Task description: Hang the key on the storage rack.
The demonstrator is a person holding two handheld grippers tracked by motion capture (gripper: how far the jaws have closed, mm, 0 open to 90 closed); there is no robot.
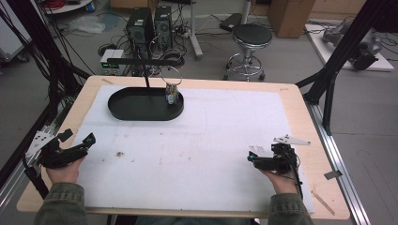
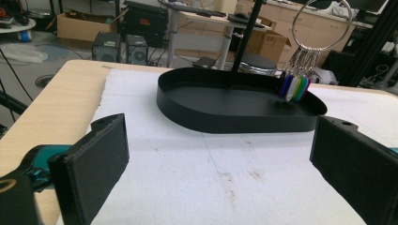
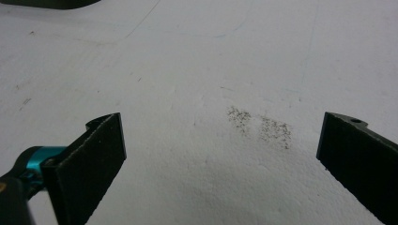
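Nothing begun, by the look: both grippers, left (image 1: 70, 151) and right (image 1: 270, 161), low in the frame, fingers wide apart and empty; key ring (image 1: 172, 86) hanging over black tray (image 1: 122, 110), upper centre.

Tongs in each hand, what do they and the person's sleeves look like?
Both tongs, left and right, are black with flat rectangular jaw pads and teal metal fittings. Each carries a pale grey three-cornered plate; a black cable trails from the right one. The sleeves are olive green.
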